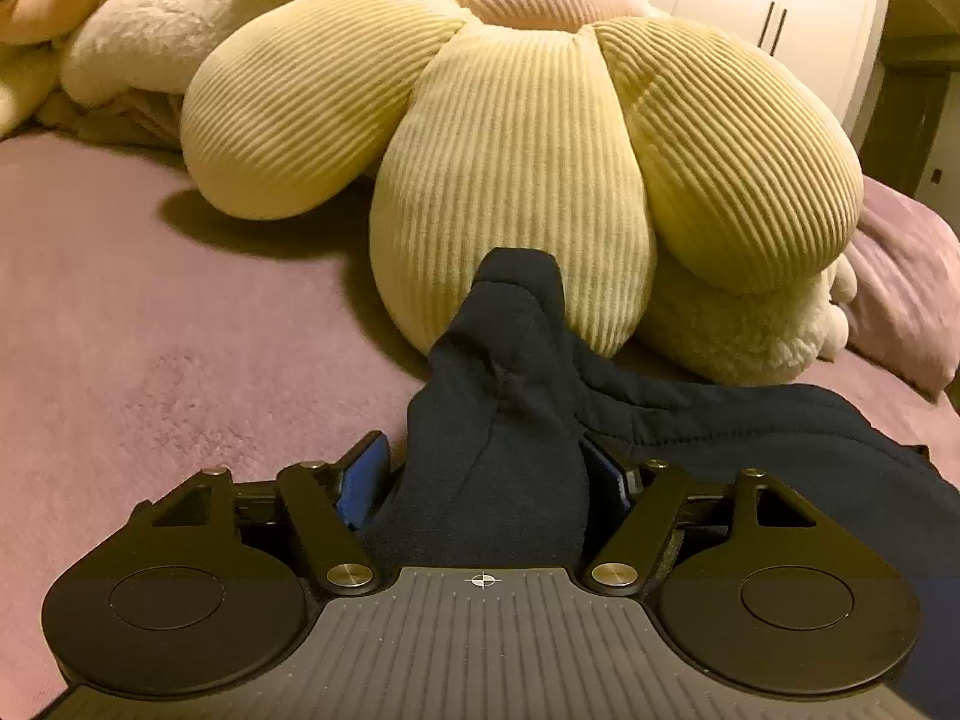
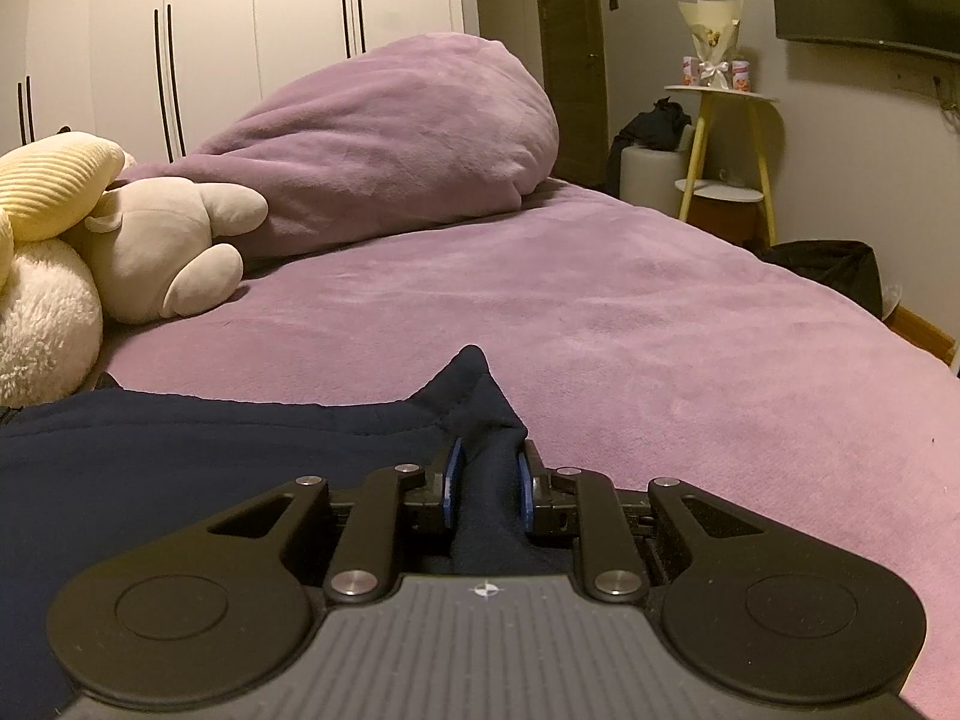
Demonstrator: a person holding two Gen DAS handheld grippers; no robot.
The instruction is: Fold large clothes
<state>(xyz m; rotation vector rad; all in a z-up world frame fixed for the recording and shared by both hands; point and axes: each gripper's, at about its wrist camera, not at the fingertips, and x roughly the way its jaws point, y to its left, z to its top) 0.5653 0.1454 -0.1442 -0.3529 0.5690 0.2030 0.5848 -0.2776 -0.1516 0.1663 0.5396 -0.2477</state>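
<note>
A dark navy garment [image 1: 750, 438] lies on a purple bed cover [image 1: 150, 324]. My left gripper [image 1: 495, 468] is shut on a bunched corner of it, which sticks up between the blue pads [image 1: 366, 474]. The cloth trails off to the right. In the right wrist view my right gripper [image 2: 487, 474] is shut on another bunched corner of the same navy garment [image 2: 180, 468], which spreads away to the left over the bed cover [image 2: 660, 324]. Both held corners stand just above the bed.
A big yellow flower-shaped cushion [image 1: 510, 138] and fluffy cream plush toys [image 1: 750, 330] lie close ahead of the left gripper. A cream plush [image 2: 162, 240] and a purple pillow [image 2: 390, 138] lie ahead left of the right gripper. White wardrobe doors [image 2: 240, 30] and a small side table [image 2: 726, 138] stand beyond the bed.
</note>
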